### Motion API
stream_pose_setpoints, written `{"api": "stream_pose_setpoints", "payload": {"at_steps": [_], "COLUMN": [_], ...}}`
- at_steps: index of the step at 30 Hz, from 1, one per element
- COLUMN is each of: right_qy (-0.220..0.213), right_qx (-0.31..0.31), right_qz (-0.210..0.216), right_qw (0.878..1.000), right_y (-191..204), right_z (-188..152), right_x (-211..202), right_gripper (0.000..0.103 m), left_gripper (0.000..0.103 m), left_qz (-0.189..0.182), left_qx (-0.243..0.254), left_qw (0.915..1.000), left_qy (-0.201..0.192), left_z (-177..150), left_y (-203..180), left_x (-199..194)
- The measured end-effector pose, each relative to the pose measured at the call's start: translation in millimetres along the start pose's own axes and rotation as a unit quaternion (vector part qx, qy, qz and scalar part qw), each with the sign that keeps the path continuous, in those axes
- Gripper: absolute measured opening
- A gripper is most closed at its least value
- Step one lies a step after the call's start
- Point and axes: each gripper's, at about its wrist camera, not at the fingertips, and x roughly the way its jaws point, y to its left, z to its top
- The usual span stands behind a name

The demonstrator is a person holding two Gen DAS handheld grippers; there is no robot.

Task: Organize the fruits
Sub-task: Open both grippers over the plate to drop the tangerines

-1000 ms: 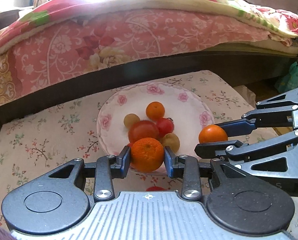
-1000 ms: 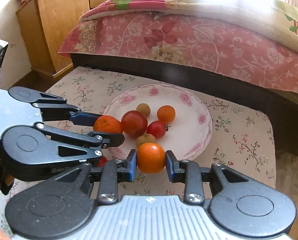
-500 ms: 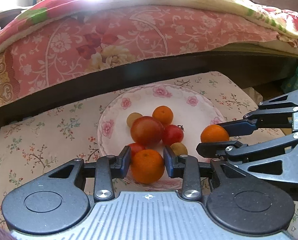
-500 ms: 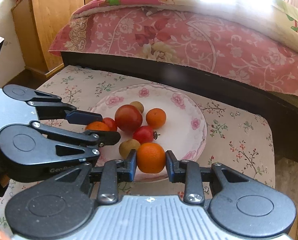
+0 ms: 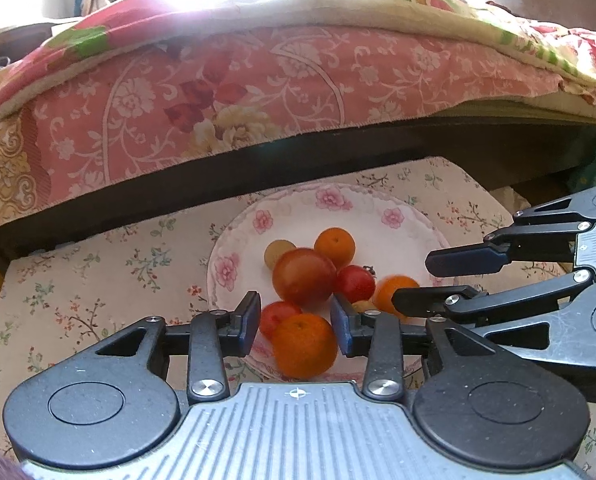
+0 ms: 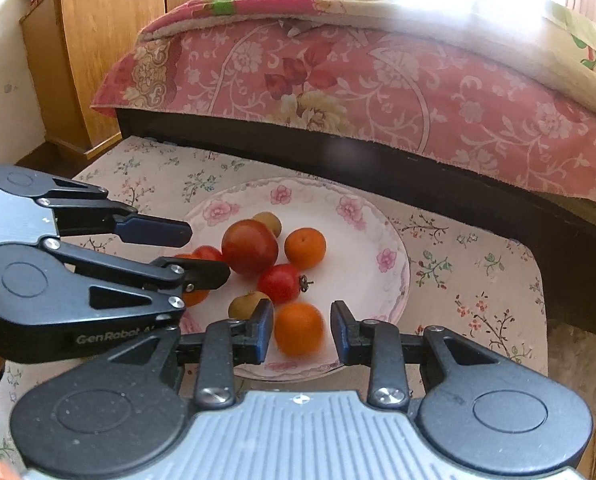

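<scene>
**Oranges sitting on the plate, both grippers loose**

So the flowered plate (image 5: 398, 216) is on the desk (image 5: 98, 280) with the floral cloth, right in front of the bed (image 5: 258, 100) with its pink quilt.

The left gripper (image 5: 296, 320) has just been opening. The near orange (image 5: 304, 344) is between its fingers, but there's a gap on both sides, so it's released. That orange rests on the near rim of the plate, touching a small red tomato (image 5: 276, 316) on its far left.

The right gripper (image 6: 302, 326) comes in from the right side. Its blurred orange (image 6: 299, 328) is also between the fingers, with daylight showing at least on the right pad. It looks let go to me, not clenched. That orange is over the near part of the plate, just beside a little greenish-brown fruit (image 6: 244, 306).

In the middle of the plate there's a big tomato (image 5: 303, 278), with a cherry tomato (image 5: 354, 283) touching it on the right. A far orange (image 5: 335, 246) and another brownish fruit (image 5: 279, 251) sit behind them.

A wooden cabinet (image 6: 90, 60) stands far left, by the bed's end.
</scene>
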Motion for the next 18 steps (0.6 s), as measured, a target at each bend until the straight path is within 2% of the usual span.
{"api": "stream_pose_setpoints", "payload": {"at_steps": [6, 18], "right_qy": [-0.011, -0.016], "right_qx": [0.007, 0.002], "right_qz": [-0.004, 0.02], "right_qw": [1.0, 1.0], "right_y": [-1.8, 15.5], "right_z": [2.0, -1.2], "right_x": [-6.5, -20.6], "right_gripper": [0.039, 0.039], "left_gripper": [0.053, 0.054], "left_qz": [0.002, 0.011], "left_qx": [-0.005, -0.011], "left_qw": [0.9999, 0.9998], "left_qy": [-0.014, -0.016], "left_z": [3.0, -3.9], "left_y": [3.9, 9.7], "left_x": [-9.3, -29.2]}}
